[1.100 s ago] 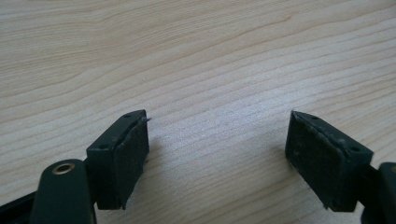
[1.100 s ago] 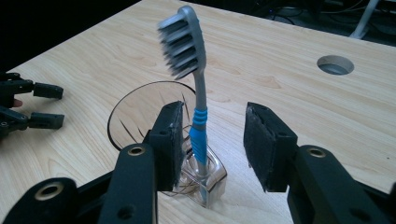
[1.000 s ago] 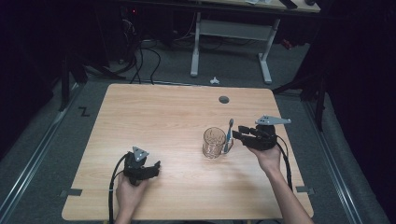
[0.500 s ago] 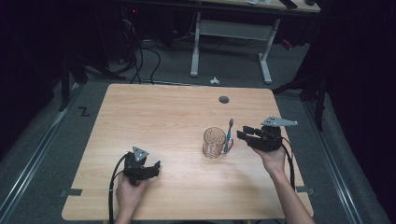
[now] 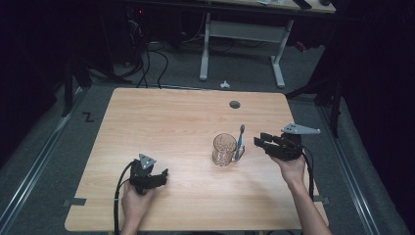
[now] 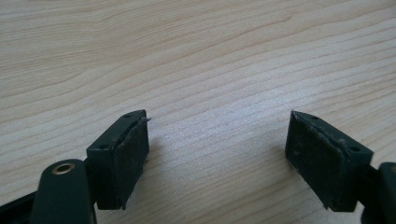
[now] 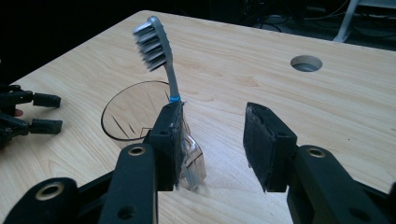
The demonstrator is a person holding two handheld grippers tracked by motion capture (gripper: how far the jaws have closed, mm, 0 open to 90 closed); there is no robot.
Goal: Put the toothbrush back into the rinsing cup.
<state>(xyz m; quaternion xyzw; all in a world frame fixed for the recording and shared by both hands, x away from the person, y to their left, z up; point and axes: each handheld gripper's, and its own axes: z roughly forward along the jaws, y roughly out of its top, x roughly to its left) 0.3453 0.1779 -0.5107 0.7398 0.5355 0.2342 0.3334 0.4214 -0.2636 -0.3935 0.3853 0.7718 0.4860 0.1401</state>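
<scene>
The toothbrush stands just right of centre in the high view, head up, leaning against the right side of the glass, its lower end on the table beside the glass. In the right gripper view the toothbrush rises in the upper left of centre, bristles facing left, its clear base partly behind the left jaw, with the glass behind it. The right gripper, at the right of the high view, points left at the toothbrush; its jaws stand wide with nothing between them. The left gripper sits at the lower left, resting low over the table, well apart from the glass, its jaws wide over bare wood.
</scene>
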